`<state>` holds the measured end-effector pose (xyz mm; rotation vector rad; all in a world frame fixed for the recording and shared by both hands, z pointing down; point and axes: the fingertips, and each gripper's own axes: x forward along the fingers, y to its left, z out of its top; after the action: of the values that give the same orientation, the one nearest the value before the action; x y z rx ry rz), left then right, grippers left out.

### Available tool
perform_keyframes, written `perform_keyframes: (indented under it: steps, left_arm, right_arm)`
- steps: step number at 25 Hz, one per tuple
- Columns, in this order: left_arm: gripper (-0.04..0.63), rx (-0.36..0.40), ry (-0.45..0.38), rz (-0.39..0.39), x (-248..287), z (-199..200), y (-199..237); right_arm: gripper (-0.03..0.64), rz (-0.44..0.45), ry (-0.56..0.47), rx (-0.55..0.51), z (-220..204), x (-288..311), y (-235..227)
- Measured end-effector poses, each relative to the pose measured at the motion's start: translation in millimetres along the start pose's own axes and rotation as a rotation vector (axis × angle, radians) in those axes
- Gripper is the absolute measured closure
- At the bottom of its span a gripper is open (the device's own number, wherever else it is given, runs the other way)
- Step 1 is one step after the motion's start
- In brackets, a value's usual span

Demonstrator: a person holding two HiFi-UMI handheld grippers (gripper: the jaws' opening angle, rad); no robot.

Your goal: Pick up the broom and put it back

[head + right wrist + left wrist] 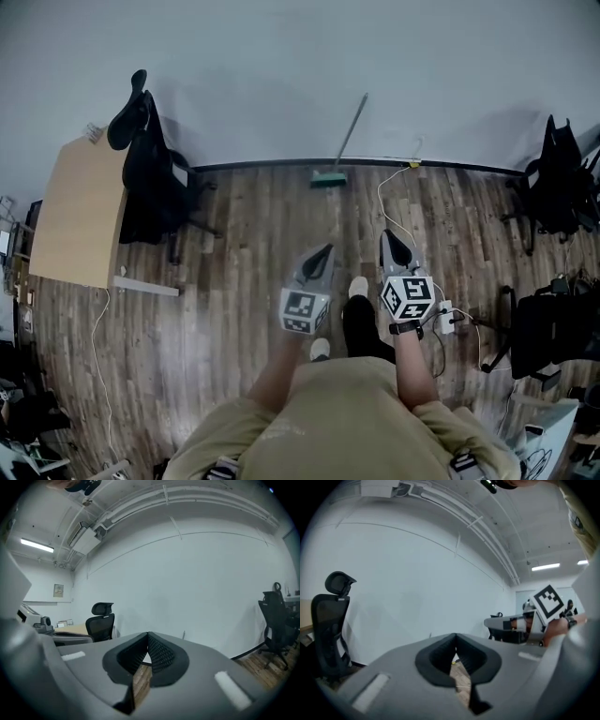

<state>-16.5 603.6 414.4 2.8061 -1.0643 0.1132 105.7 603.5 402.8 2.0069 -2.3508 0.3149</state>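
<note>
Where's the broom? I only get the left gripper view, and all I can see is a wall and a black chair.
Observer: The head view shows the broom leaning on the wall up ahead, with its green head on the wooden floor.
Operator: Is the other gripper holding something?
Observer: No. The right gripper has its jaws together, with nothing between them.
Operator: Is there anything to trip on?
Observer: Yes, a white cable runs over the floor from the wall to a power strip.
</note>
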Motion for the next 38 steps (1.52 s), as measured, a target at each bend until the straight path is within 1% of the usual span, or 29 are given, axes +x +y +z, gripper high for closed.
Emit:
perform_keyframes:
  steps: [3, 5, 7, 10, 12, 14, 17, 19, 23, 29, 32, 35, 38]
  left_arm:
    - [0.595, 0.006, 0.029, 0.024, 47.6, -4.2, 23.3]
    - [0.595, 0.019, 0.046, 0.042, 85.8, 1.4, 33.0]
    - [0.594, 0.039, 0.058, 0.051, 127.6, 15.5, 39.2]
    - [0.595, 0.072, 0.067, 0.044, 188.1, 40.9, 43.3]
    - [0.594, 0.073, 0.062, 0.053, 224.5, 56.2, 49.6]
    - [0.594, 0.069, 0.059, 0.067, 256.5, 63.6, 53.6]
    - [0.594, 0.069, 0.059, 0.078, 295.0, 63.6, 58.2]
    - [0.595, 0.060, 0.072, 0.082, 311.7, 59.2, 61.7]
    - [0.595, 0.030, 0.109, 0.081, 335.5, 40.8, 66.5]
    - [0.595, 0.013, 0.136, 0.025, 373.1, 24.5, 79.9]
    - [0.595, -0.007, 0.151, 0.018, 394.6, 23.6, 109.5]
    - [0.595, -0.026, 0.138, 0.029, 419.8, 35.1, 150.5]
    - [0.595, 0.009, 0.131, 0.015, 450.8, 43.6, 188.1]
  right_arm:
    - [0.612, 0.032, -0.001, 0.006, -1.9, 44.0, -23.5]
    - [0.612, 0.052, -0.015, 0.017, 7.7, 73.4, -50.1]
    - [0.612, 0.052, -0.047, 0.037, 28.1, 103.3, -86.2]
    - [0.613, 0.033, -0.110, 0.095, 65.5, 138.5, -144.5]
    - [0.612, 0.038, -0.140, 0.127, 82.2, 157.6, -177.4]
    - [0.613, 0.032, -0.141, 0.156, 83.9, 172.5, -208.5]
    - [0.612, 0.008, -0.101, 0.200, 68.2, 194.8, -245.7]
    - [0.612, 0.013, -0.073, 0.216, 60.8, 206.2, -255.8]
    - [0.612, 0.042, -0.051, 0.179, 59.3, 219.1, -261.2]
    - [0.612, 0.023, -0.010, 0.187, 46.1, 249.3, -276.5]
    - [0.612, 0.006, 0.018, 0.183, 39.8, 270.8, -283.6]
    - [0.612, -0.022, 0.054, 0.178, 35.2, 302.2, -295.4]
    - [0.612, -0.050, 0.083, 0.169, 37.8, 344.2, -308.7]
